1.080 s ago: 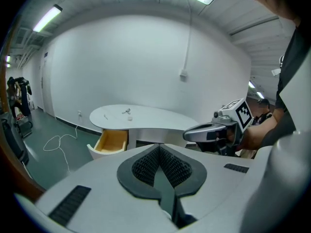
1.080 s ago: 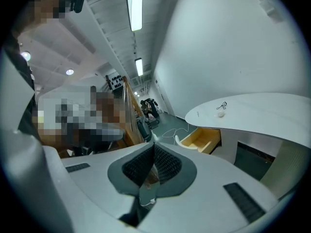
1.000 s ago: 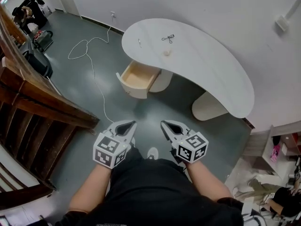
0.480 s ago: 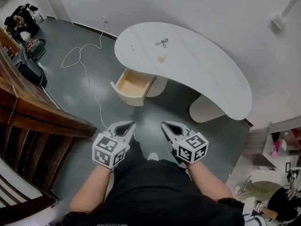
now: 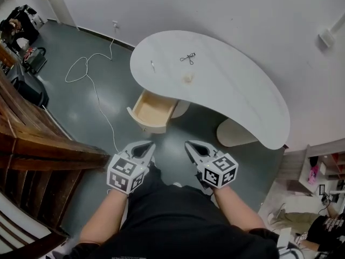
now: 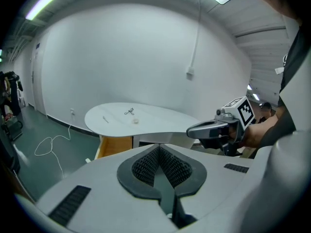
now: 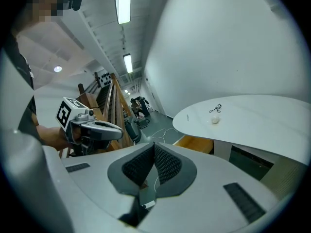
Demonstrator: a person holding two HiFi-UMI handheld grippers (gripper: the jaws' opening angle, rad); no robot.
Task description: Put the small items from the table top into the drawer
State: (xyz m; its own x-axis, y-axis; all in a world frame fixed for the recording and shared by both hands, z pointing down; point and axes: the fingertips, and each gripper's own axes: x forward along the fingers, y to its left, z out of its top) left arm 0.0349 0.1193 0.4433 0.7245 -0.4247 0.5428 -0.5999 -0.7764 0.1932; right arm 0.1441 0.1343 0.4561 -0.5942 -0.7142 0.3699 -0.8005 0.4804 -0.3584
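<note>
**A:** Where are the two tools?

**B:** Low in the head view, close to the person's body and well short of the tabletop (image 5: 237,90); the left gripper (image 5: 142,147) and the right gripper (image 5: 194,147) sit side by side over the grey floor (image 5: 108,107), both aimed at the far side.

**A:** And the fingers?

**B:** On the left gripper the ribbed fingers (image 6: 146,165) are pressed together at the tips with nothing between them; the right gripper's fingers (image 7: 138,165) meet the same way, also around nothing.

**A:** What lies on the tabletop?

**B:** Three small things towards its left end, each apart from the others; a thin pale sliver (image 5: 152,65) lies furthest left; a black wire-loop item (image 5: 188,58) lies farther off and to its right; a small pale lump (image 5: 188,78) lies nearer than the black one; I cannot tell exactly what any of them is.

**A:** The drawer?

**B:** The drawer (image 5: 153,107) stands pulled out beneath the tabletop's near left edge, its light wood inside showing; it lies between the grippers and the small things.

**A:** Anything else around?

**B:** A white cable (image 5: 85,59) loops on the floor to the left of the tabletop; a dark wooden railing (image 5: 48,144) runs along the left side; a pale rounded pedestal (image 5: 234,133) shows under the tabletop's right half; a white wall (image 5: 215,9) stands on the far side.
</note>
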